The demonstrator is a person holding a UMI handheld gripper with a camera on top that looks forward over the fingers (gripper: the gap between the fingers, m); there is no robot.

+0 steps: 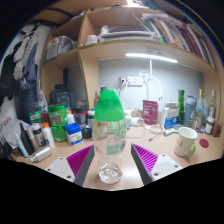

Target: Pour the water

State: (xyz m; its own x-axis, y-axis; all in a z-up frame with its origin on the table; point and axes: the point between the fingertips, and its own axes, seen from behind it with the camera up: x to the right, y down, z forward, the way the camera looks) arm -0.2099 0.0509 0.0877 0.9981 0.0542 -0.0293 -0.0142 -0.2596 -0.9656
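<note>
Although its purple-padded fingers stand spread, the hand-held gripper [111, 163] frames the upright clear plastic bottle with green cap [109, 125], centre frame, above the clear glass [110, 173] on the bench [170, 168].

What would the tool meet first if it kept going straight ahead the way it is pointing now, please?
Most likely the clear bottle with the green cap, which stands upright between the open tool's fingers, a gap showing on each side. It is the nearest thing in that line; the cluttered shelf lies well beyond, though depth is hard to judge.
</note>
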